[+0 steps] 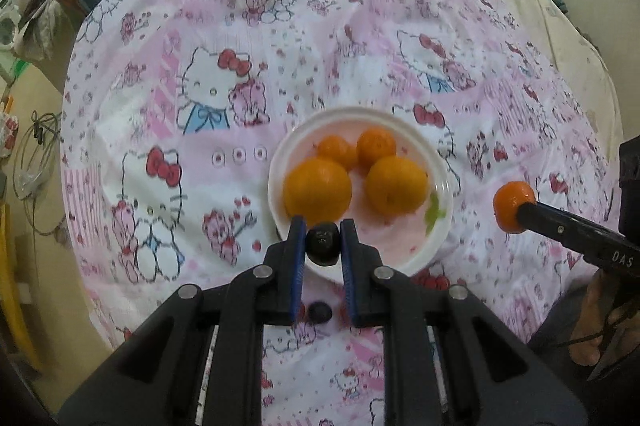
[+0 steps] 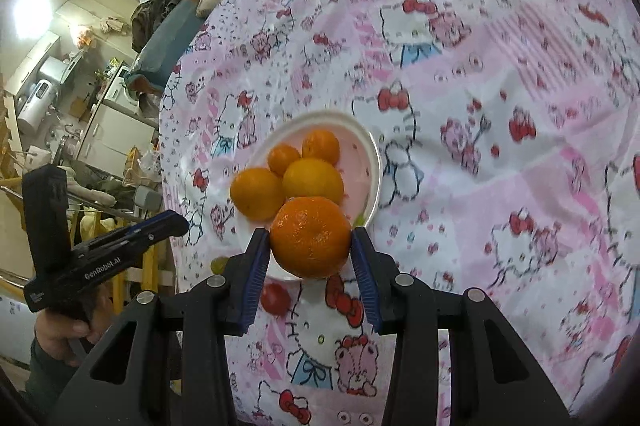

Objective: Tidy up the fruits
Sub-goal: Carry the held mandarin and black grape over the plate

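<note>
Four oranges sit in a white plate (image 1: 438,162) on my bed, over a pink cartoon-cat bedsheet (image 1: 280,38): two large oranges at the near side, the left one (image 1: 317,188) and the right one (image 1: 396,184), with two smaller mandarins (image 1: 376,146) just behind them, all crowded close together. A small green scrap (image 1: 434,213) lies on the plate's right inner edge.

My left tool (image 1: 323,240) points steeply down above the plate's near rim, its blue-padded fingers (image 1: 298,246) pinching a small dark round fruit (image 1: 322,242), a grape or berry by the look of it. Below the tool, a second dark berry (image 1: 319,313) rests on the sheet, well short of the plate.

My right tool (image 2: 310,246) grips a mandarin (image 2: 310,241) squarely between its blue pads (image 2: 256,266), held in the air just in front of the plate's near edge. From the left wrist view that mandarin shows at the tip of the black tool, off to the right of the plate and apart from it.

Beneath the right tool, a small red fruit (image 2: 275,299) lies on the sheet near the plate, and a yellowish-green one (image 2: 218,265) peeks out just left of the tool's finger. My hand (image 2: 60,330) holds the left tool's handle at the bed's edge, with a cluttered room beyond.
</note>
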`<state>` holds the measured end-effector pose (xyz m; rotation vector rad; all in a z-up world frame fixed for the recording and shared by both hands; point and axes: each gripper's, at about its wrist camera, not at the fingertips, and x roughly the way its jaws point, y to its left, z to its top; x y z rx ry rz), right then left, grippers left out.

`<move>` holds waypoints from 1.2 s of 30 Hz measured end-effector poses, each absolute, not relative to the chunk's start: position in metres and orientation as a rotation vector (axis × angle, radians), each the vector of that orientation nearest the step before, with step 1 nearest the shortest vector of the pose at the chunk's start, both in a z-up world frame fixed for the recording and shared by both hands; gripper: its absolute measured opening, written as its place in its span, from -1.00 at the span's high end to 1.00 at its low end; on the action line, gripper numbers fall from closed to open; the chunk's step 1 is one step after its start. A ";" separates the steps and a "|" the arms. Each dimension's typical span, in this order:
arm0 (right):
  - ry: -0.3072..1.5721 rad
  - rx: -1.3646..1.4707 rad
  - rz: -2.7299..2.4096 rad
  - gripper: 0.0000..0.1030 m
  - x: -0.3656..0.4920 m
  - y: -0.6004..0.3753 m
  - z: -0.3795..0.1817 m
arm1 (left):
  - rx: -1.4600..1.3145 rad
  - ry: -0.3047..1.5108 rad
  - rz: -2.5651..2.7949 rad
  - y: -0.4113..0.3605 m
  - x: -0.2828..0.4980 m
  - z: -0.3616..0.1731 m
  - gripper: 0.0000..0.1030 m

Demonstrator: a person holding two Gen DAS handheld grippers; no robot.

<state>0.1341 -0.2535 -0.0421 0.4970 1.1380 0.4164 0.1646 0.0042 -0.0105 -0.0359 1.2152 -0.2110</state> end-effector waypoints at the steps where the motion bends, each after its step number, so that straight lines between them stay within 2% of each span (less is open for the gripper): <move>1: 1.137 0.488 0.416 0.16 0.139 -0.254 -0.040 | -0.037 1.215 -0.212 0.005 0.165 -0.009 0.74; 9: 1.155 0.464 0.421 0.16 0.182 -0.255 -0.044 | -0.131 1.203 -0.208 0.002 0.221 -0.022 0.73; 19: 1.223 0.374 0.448 0.15 0.229 -0.236 -0.080 | -0.070 1.259 -0.223 -0.032 0.271 -0.061 0.73; 36: 1.291 0.368 0.471 0.12 0.243 -0.223 -0.111 | -0.020 1.372 -0.232 -0.058 0.290 -0.109 0.72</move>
